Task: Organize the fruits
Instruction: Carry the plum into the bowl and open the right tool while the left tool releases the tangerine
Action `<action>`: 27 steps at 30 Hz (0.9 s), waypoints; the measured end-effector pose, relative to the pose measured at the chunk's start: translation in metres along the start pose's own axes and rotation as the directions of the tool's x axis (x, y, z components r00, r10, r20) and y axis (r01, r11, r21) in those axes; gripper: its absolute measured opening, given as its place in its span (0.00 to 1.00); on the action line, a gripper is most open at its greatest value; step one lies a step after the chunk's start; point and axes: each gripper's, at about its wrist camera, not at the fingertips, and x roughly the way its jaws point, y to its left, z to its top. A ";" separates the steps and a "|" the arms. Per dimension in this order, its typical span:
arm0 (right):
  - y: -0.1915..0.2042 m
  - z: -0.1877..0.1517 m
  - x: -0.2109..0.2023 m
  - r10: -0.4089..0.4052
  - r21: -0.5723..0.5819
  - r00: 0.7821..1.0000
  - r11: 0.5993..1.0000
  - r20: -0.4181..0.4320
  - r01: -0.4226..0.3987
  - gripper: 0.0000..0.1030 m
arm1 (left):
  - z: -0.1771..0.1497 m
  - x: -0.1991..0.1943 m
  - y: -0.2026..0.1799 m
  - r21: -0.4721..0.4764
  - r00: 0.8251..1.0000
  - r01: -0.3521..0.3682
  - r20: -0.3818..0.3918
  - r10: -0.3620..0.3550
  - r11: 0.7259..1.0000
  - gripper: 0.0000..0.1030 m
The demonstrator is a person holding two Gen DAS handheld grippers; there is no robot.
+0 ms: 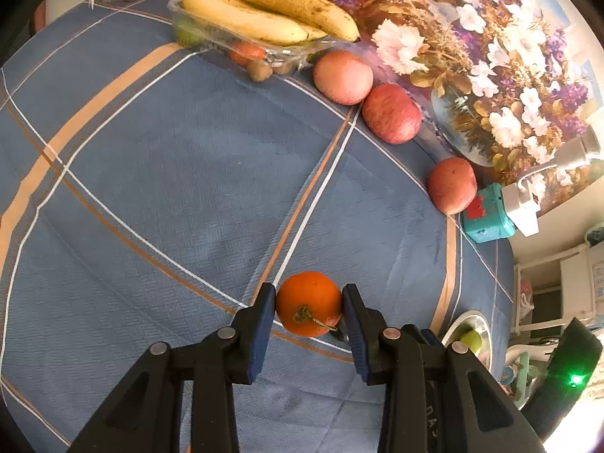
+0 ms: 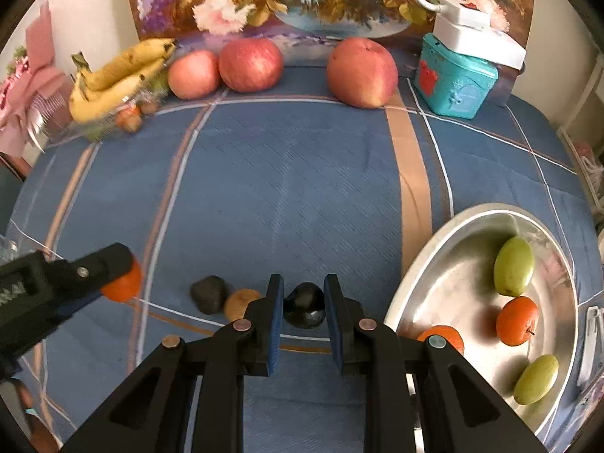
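Here the left gripper [image 1: 308, 304] clamps an orange [image 1: 308, 303] above the blue cloth [image 1: 170, 173]; the right gripper [image 2: 304, 304] pinches a dark fruit [image 2: 305, 305] beside the metal bowl [image 2: 422, 264].

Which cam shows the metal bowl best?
Right wrist: the metal bowl shows nearly whole, two oranges and two green fruits inside. Left wrist catches only a sliver of the bowl at the table edge, one green fruit visible.

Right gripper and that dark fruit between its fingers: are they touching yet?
Touching. The right wrist view shows both blue pads of the right gripper pressed against the sides of the dark fruit, no gap either side.
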 end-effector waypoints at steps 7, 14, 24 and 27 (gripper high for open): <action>-0.002 0.004 -0.020 0.027 0.005 0.999 1.000 0.043 -0.027 0.22 | -0.001 -0.012 -0.014 0.023 1.000 0.013 0.025 -0.013 1.000 0.38; -0.020 0.004 -0.033 0.036 0.037 0.997 0.999 0.071 -0.038 0.22 | -0.006 -0.018 -0.038 0.074 0.999 0.015 0.033 -0.018 0.997 0.38; -0.089 -0.001 -0.054 -0.056 0.175 0.993 0.984 0.105 0.037 0.22 | -0.048 -0.004 -0.106 0.242 0.998 0.067 -0.025 -0.063 0.968 0.38; -0.121 -0.007 -0.060 -0.103 0.240 0.990 0.968 0.096 0.078 0.22 | -0.068 0.001 -0.130 0.312 0.996 0.090 -0.052 -0.078 0.946 0.38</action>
